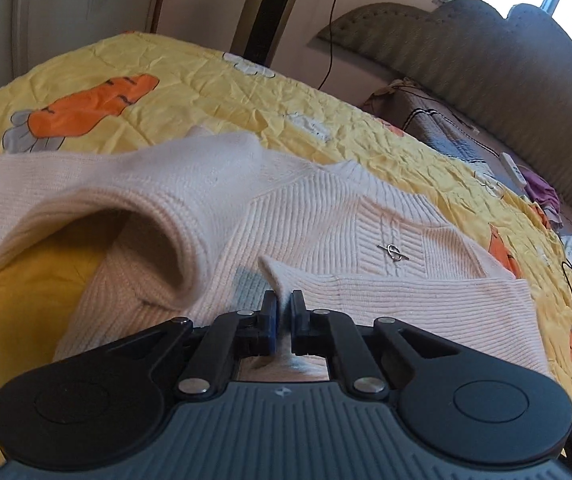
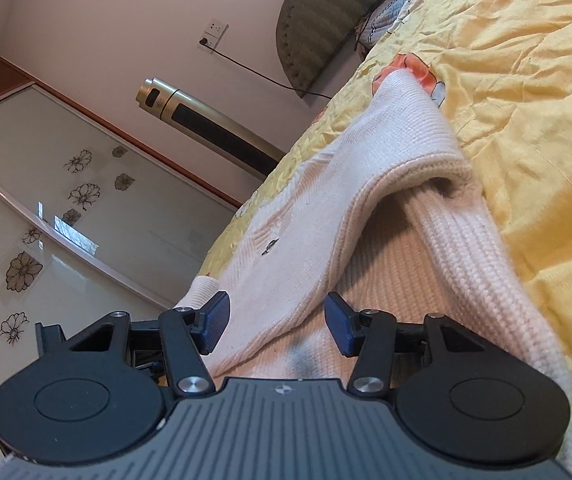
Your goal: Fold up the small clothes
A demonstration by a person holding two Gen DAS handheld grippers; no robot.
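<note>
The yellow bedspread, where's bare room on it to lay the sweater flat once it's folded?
Free: the bedspread beyond the sweater, between the carrot print and the headboard. Also the plain yellow stretch right of the sweater in the right wrist view. Crowded: the corner under the headboard, with pillows and clutter.

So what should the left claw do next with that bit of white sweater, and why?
Probably carry it across the body. The left gripper is shut on a sleeve cuff of the white sweater, lying half folded on the yellow quilt; the right gripper stands open.
</note>
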